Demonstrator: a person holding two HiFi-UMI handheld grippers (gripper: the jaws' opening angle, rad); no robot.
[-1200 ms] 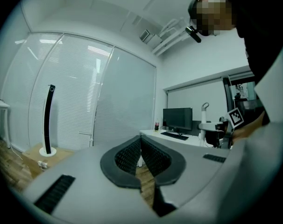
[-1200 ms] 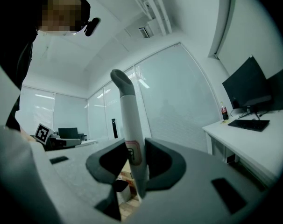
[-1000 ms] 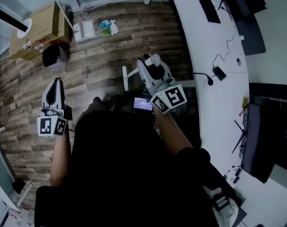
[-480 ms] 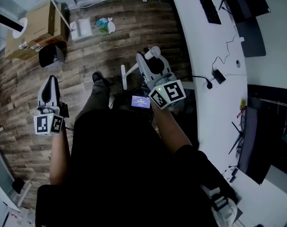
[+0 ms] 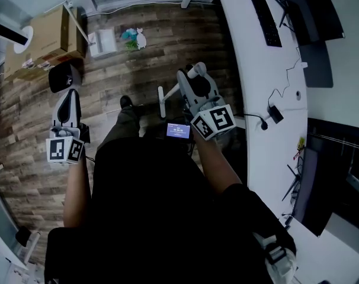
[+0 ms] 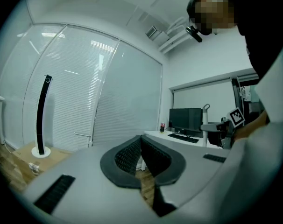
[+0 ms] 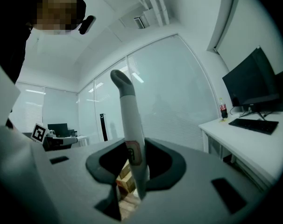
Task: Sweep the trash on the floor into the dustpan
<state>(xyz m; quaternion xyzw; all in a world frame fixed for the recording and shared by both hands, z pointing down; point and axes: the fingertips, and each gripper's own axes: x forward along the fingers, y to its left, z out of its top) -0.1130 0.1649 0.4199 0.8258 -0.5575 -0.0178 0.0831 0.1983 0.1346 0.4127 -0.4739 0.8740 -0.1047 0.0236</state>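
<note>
Moved forward: my left gripper (image 5: 69, 96), pressed together (empty), nears black bin (image 5: 64, 76); right gripper (image 5: 191, 80) pinches white broom handle (image 7: 130, 120), trash (image 5: 132, 37) ahead.

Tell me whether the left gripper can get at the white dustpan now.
Probably not yet: left gripper is shut and well short of the dustpan; bare floor lies between, so stepping closer should do.

The left gripper (image 5: 68, 94) has travelled forward: its tip was well short of the black bin (image 5: 63, 76) and is now just beside it. The right gripper (image 5: 193, 78), clamping the broom handle (image 5: 194, 70), and the person's shoe (image 5: 126, 102) have advanced likewise.
</note>
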